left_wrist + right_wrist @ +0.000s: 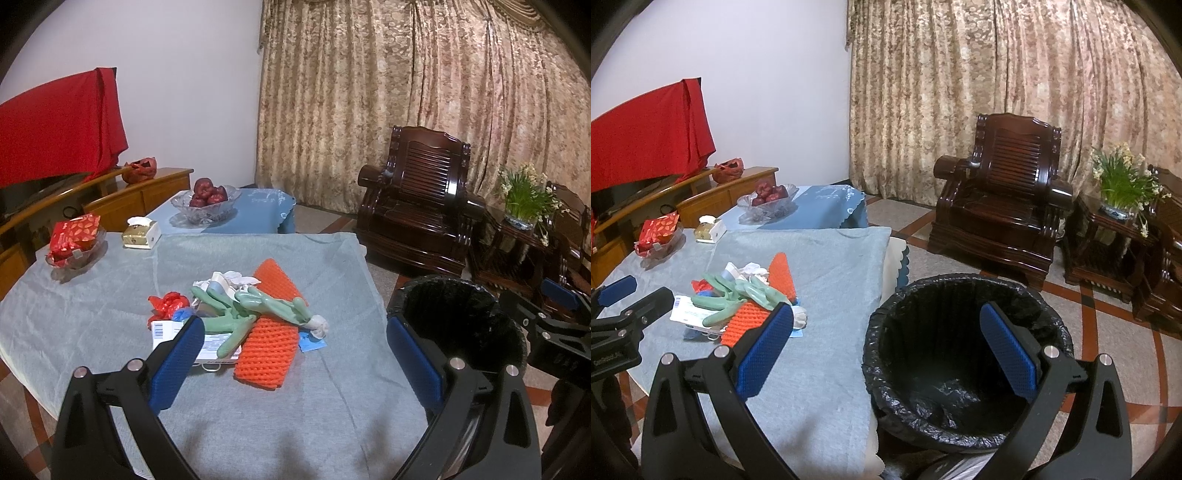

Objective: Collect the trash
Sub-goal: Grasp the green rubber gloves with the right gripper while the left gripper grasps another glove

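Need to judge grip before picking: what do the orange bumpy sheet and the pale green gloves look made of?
Orange bumpy sheet: likely soft foam netting, matte, with a regular raised mesh texture. Pale green gloves: apparently rubber or latex, smooth with a slight sheen, lying limp.

A matt grey cloth (pixel 229 406) is covering the table. Orange foam netting (pixel 267 350) is looking rough and dimpled, the green rubber gloves (pixel 243 314) smooth. Crinkled glossy black plastic is lining the bin (pixel 964 406). The dark wooden armchair (pixel 1001 199) is shining with polish.
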Available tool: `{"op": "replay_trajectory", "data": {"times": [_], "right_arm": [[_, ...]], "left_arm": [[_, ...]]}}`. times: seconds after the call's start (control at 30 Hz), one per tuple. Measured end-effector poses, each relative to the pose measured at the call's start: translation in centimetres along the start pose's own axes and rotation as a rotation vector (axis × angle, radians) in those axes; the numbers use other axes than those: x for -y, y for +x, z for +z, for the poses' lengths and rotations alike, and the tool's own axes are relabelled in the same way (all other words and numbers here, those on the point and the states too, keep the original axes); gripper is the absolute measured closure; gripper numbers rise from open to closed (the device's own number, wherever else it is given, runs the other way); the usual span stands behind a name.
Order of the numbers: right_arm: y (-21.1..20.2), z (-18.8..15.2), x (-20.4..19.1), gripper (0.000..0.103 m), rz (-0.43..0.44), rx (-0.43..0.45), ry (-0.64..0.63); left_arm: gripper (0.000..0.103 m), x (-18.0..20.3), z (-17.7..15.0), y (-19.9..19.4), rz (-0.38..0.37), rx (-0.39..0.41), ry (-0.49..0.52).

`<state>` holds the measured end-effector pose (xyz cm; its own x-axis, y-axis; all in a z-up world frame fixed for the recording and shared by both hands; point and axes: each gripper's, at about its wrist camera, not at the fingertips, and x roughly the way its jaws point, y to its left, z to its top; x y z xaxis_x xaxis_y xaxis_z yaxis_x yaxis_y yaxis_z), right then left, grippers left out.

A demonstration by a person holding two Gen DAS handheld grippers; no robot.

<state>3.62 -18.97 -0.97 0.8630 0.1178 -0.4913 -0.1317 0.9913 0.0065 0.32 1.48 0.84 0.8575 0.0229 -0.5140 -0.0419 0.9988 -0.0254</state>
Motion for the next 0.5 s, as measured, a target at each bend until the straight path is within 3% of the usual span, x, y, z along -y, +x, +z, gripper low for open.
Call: {"op": "replay_trajectory", "data": {"times": [0.27, 0.5], "right_arm": [[3.4, 0.7, -2.6, 0.005, 0.071, -0.008, -0.042], [8.3, 1.0, -6.3, 0.005, 0.161, -0.049, -0.086]], "left_arm": [[0.006, -4.5, -0.8, 1.9, 0.082, -0.010, -0.053], [0.006, -9.9, -2.9, 4.4, 0.211, -0.015, -0.095]]}}
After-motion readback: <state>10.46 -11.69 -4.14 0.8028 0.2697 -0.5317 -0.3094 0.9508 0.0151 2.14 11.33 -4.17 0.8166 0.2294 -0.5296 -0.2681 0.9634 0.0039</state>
